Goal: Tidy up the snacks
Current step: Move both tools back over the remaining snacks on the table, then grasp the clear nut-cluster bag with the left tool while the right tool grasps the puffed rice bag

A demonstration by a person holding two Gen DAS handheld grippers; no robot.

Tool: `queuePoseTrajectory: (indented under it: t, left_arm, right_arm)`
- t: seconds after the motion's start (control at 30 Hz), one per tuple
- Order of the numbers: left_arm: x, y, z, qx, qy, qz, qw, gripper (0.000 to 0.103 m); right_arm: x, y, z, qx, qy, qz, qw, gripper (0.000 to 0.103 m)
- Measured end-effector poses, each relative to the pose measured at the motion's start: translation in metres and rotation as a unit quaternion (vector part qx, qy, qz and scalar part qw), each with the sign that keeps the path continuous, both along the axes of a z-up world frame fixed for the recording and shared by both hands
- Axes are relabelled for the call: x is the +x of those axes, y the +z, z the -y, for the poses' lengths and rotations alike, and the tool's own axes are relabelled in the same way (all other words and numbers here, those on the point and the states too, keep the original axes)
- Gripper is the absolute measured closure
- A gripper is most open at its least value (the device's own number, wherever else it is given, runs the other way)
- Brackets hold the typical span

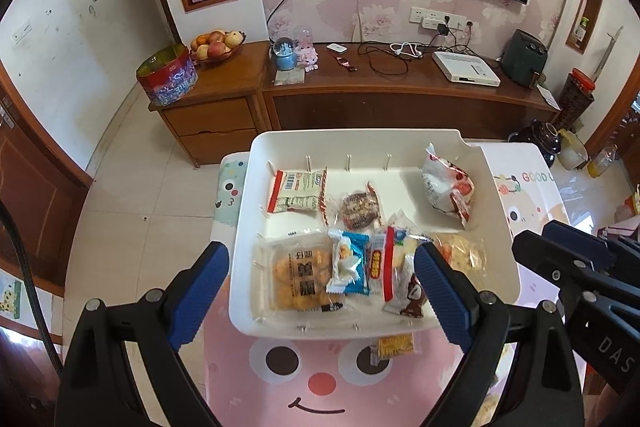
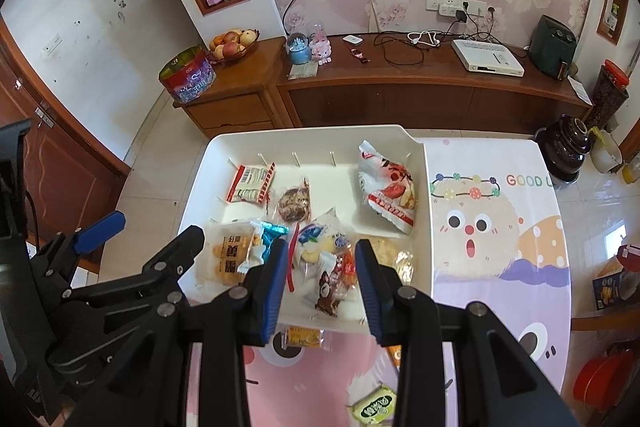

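The letters "GOOD", followed by a cut-off letter resembling "U", are printed in several colours on the cartoon tablecloth (image 2: 530, 180). White letters "DAS" are seen on the black right gripper body (image 1: 615, 353). Snack wrapper print cannot be read.

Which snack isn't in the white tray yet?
The little orange packet on the pink mat, just outside the tray's near rim. A green packet lies on the mat too, closer still. Every other snack sits inside the tray.

the tray's near rim (image 2: 320, 325) hides part of a yellow packet (image 2: 302, 338), perhaps crackers.
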State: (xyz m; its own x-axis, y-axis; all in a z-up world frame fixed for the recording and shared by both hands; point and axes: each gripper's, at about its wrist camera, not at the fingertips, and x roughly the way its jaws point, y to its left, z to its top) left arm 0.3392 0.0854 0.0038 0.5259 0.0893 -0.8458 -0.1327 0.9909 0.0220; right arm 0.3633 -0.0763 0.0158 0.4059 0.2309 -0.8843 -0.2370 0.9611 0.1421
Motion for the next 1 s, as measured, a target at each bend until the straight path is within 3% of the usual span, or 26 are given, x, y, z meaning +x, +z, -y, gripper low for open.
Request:
queuePoseTrajectory:
  t: [0.43, 0.67, 1.0]
  left_arm:
    - [-0.077, -0.015, 0.009, -0.020, -0.020, 0.017, 0.9995, 0.010]
    - [-0.123, -0.051, 0.035, -0.035, -0.075, -0.024, 0.9963, 0.010]
    - [-0.180, -0.120, 0.079, -0.047, -0.164, -0.132, 0.9765, 0.010]
  right_arm:
    - [-0.077, -0.020, 0.035, 0.003, -0.010, -0.002, 1.000, 0.068]
    - [-0.131, -0.047, 0.067, -0.027, -0.044, -0.020, 0.998, 0.068]
    - [-0.183, -0.096, 0.107, -0.032, -0.093, -0.075, 0.992, 0.068]
